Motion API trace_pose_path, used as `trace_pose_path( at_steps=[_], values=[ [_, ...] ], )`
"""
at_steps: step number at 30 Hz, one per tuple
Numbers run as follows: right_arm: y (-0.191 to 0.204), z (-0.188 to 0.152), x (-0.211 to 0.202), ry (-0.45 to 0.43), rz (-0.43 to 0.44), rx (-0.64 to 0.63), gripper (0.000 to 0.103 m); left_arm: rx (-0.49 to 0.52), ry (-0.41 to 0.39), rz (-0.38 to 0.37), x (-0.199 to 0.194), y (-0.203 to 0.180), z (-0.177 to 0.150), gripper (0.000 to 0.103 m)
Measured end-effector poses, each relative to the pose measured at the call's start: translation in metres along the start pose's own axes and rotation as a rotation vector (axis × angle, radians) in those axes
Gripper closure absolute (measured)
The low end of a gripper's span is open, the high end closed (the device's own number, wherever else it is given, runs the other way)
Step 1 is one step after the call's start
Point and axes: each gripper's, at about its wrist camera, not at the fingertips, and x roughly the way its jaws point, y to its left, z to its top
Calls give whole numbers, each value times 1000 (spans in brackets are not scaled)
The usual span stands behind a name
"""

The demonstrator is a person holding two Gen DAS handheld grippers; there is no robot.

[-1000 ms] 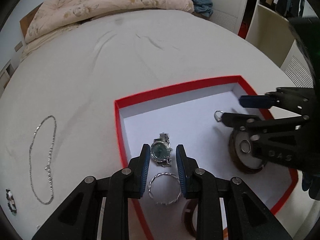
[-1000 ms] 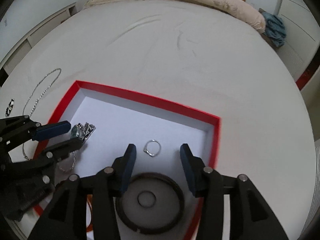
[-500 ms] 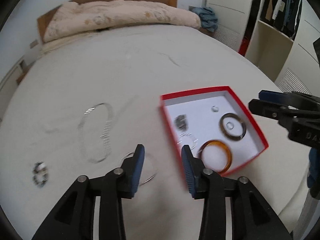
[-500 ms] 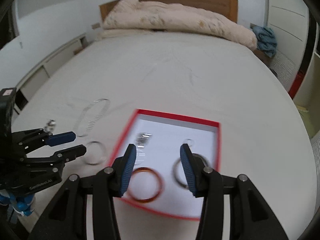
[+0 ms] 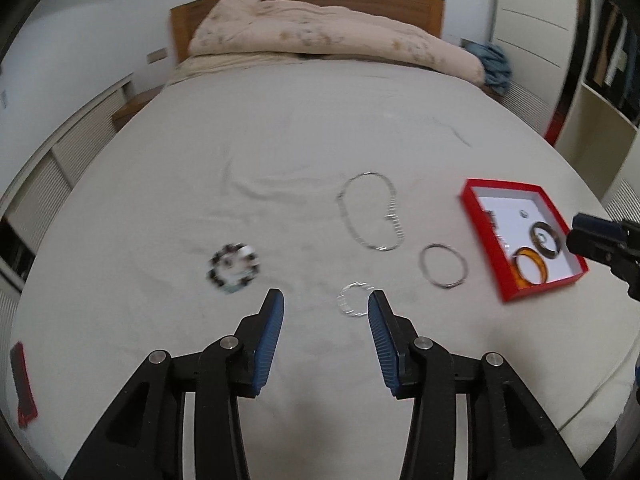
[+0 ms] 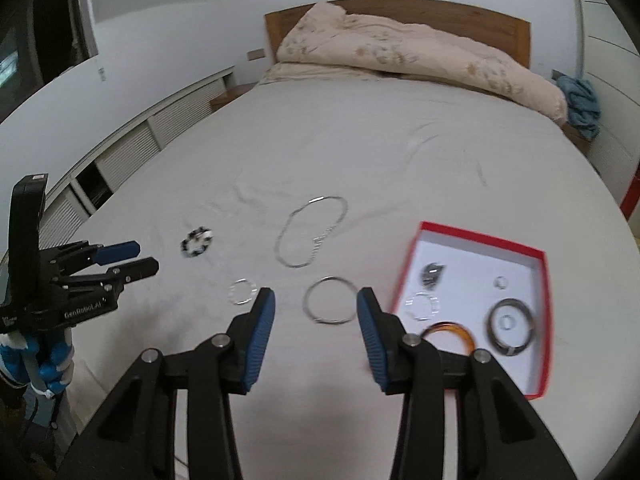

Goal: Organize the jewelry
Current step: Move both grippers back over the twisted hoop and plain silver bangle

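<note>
On the bed (image 5: 320,140), both grippers now hang well back from the red box (image 5: 480,216), whereas a second ago each was low over its white floor, the left above the watch and the right above a small ring. The left gripper (image 5: 325,320) has just been opening and the right gripper (image 6: 315,318) has just been closing a little; both stand part open with nothing between the pads. This withdrawal suggests one deposit is finished and the next pickup is being chosen.

Four pieces lie loose on the sheet: the chain necklace (image 5: 372,212), the thin dark bangle (image 5: 443,266), the black-and-white beaded bracelet (image 5: 233,268) and the small twisted silver bangle (image 5: 354,299). The last lies just ahead of the left gripper's right pad, while the dark bangle sits framed between the right gripper's pads in its own view, beneath them and untouched.

The right wrist view alone shows the box contents clearly: watch (image 6: 433,273), silver bangle (image 6: 422,306), amber bangle (image 6: 450,330), dark ring-shaped piece (image 6: 511,330) and small ring (image 6: 501,281). It also shows a hand in a blue-and-white glove (image 6: 44,364) holding the left gripper. The left wrist view alone shows a red object (image 5: 23,384) at the bed's near-left edge.
</note>
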Motion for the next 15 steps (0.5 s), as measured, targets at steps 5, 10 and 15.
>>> trace_pose_path(
  at_steps=[5,10,15],
  values=[
    [15,-3,24,37,19,-12,66,-38,23,7,14,22,-12,60],
    [17,-8,48,74,27,-11,66,-61,39,-1,34,28,-15,60],
    [12,-12,66,91,30,-3,66,-88,41,-3,49,29,-20,60]
  ],
)
